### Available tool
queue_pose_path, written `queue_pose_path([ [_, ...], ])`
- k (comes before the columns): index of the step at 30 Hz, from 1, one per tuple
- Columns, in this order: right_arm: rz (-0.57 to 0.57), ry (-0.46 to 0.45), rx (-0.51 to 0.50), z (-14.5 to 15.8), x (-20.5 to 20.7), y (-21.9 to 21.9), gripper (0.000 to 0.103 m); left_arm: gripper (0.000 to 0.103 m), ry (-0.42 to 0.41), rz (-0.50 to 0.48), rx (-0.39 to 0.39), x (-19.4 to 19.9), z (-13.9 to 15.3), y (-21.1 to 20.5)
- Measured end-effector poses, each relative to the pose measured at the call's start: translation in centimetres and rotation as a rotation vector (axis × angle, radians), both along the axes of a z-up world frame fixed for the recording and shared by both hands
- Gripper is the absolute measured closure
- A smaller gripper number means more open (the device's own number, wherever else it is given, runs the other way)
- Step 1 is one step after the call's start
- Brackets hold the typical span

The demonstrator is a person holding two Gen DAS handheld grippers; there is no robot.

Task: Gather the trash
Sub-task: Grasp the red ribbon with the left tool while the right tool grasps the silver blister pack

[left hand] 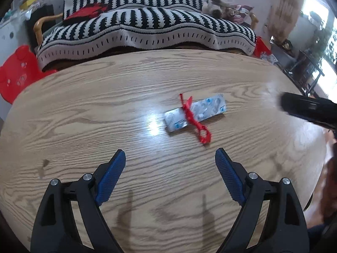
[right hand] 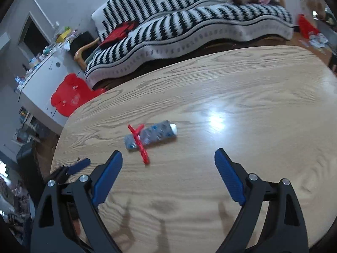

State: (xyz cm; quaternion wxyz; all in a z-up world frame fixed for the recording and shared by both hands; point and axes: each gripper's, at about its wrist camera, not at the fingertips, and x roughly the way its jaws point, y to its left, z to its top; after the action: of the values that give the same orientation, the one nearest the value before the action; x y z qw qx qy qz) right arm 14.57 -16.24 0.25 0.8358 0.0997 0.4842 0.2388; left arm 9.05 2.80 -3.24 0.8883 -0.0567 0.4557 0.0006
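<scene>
Left wrist view shows the left gripper (left hand: 170,158) with jaws spread wide and nothing between them, above a wooden table (left hand: 84,109). A silver blister pack (left hand: 202,110) lies on the table beyond the fingertips, a red ribbon (left hand: 194,120) lying across it. Farther off stands a sofa under a black-and-white striped throw (left hand: 147,25). From the right wrist, the right gripper (right hand: 168,158) is equally wide and empty, the pack just beyond its left fingertip.
</scene>
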Motion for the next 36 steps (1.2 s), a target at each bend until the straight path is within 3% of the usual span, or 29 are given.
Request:
queue_pose_path([
  [5,0.067,0.038,-0.031,-2.7,3.6,2.4,0.018,0.018,0.034,-0.010,0.024,2.8,-2.0,-2.6],
  [16,0.196,0.101,-0.034,-6.6,7.2,4.1,0.032,0.020,0.029,-0.018,0.112,4.8,-4.4,-3.8],
  [18,0.209,0.099,-0.028,-6.7,7.4,4.4,0.042,0.027,0.020,-0.023,0.125,4.7,-4.6,-3.4],
  [20,0.231,0.105,-0.010,-6.9,7.3,4.9,0.071,0.045,0.005,-0.021,0.123,4.6,-4.4,-2.9],
  [23,0.252,0.068,-0.034,-6.3,6.6,5.8,0.077,0.069,0.006,-0.001,0.113,4.5,-4.2,-1.8],
  [25,0.251,0.046,-0.031,-5.6,6.1,5.8,0.083,0.073,0.015,0.011,0.080,4.5,-4.1,-0.9],
  [26,0.238,0.044,-0.018,-5.3,5.9,5.5,0.086,0.084,0.024,0.020,0.066,4.5,-4.0,-0.5],
  [28,0.219,0.037,0.017,-4.3,5.4,4.6,0.090,0.094,0.043,0.035,0.034,4.4,-3.8,0.2],
  [36,0.139,-0.045,-0.007,-0.6,2.4,1.6,0.097,0.094,-0.016,0.002,0.007,2.9,-0.3,-0.4],
])
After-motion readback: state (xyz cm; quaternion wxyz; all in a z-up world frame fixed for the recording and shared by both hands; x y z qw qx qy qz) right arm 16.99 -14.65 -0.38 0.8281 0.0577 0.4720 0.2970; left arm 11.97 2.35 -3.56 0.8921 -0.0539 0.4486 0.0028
